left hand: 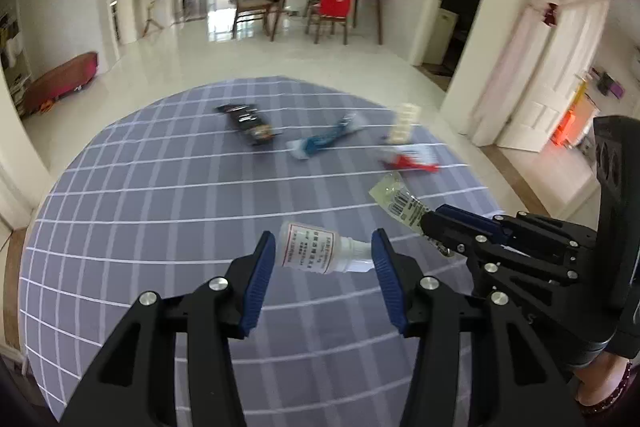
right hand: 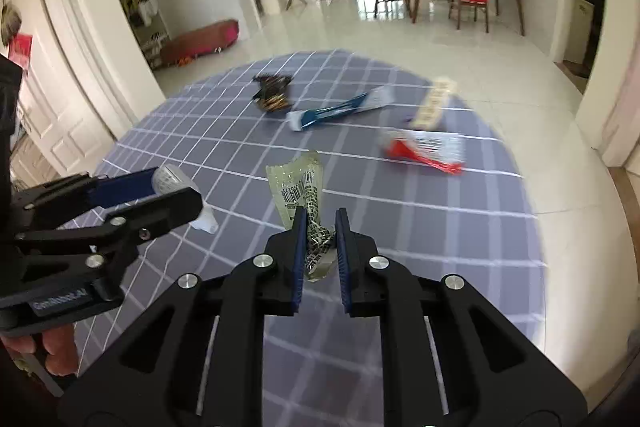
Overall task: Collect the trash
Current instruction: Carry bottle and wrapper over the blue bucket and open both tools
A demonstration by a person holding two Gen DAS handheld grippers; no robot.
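My left gripper point(left hand: 323, 251) is closed on a small white plastic bottle point(left hand: 316, 253) with a red-bordered label, held just above the checked tablecloth; the same bottle shows in the right wrist view point(right hand: 176, 183). My right gripper point(right hand: 321, 223) is shut on a crumpled clear yellowish wrapper point(right hand: 298, 187) with a barcode, also seen in the left wrist view point(left hand: 396, 201). Farther on the cloth lie a black snack packet point(left hand: 250, 125), a blue and white wrapper point(left hand: 326, 139), a red and white wrapper point(left hand: 412, 159) and a cream box point(left hand: 404, 123).
The round table point(left hand: 160, 207) has a grey-blue cloth with white grid lines. Beyond it is shiny tiled floor, a dining table with chairs point(left hand: 332, 3), a red bench point(left hand: 60, 79) at left and white doors point(left hand: 536, 79) at right.
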